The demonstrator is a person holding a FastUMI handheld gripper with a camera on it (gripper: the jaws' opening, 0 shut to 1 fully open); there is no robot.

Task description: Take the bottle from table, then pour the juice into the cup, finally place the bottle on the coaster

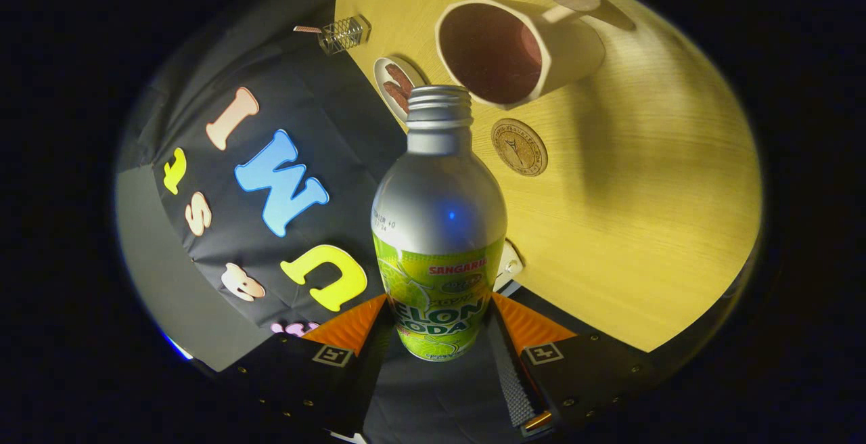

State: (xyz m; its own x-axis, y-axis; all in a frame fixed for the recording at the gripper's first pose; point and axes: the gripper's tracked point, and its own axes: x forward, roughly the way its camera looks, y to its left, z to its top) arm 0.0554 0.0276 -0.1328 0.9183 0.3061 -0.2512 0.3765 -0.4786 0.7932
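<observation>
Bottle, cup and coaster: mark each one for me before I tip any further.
bottle (438, 207): gripper view, on its bare metal shoulder; the gripper (438, 325) is shut on it.
cup (575, 51): gripper view, on its outer side wall.
coaster (519, 147): gripper view, on its round top face.

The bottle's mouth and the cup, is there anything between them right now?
No. In the gripper view the bottle, clamped between both fingers, has its mouth right beside the cup rim.

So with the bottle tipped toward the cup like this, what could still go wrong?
1. The hand-held gripper grips the bottle only near its base, so it may slip or swing as it tilts.
2. The bottle's open mouth sits short of the cup rim; juice could land on the table.
3. The round coaster lies right under the pour path and may get wet.
</observation>
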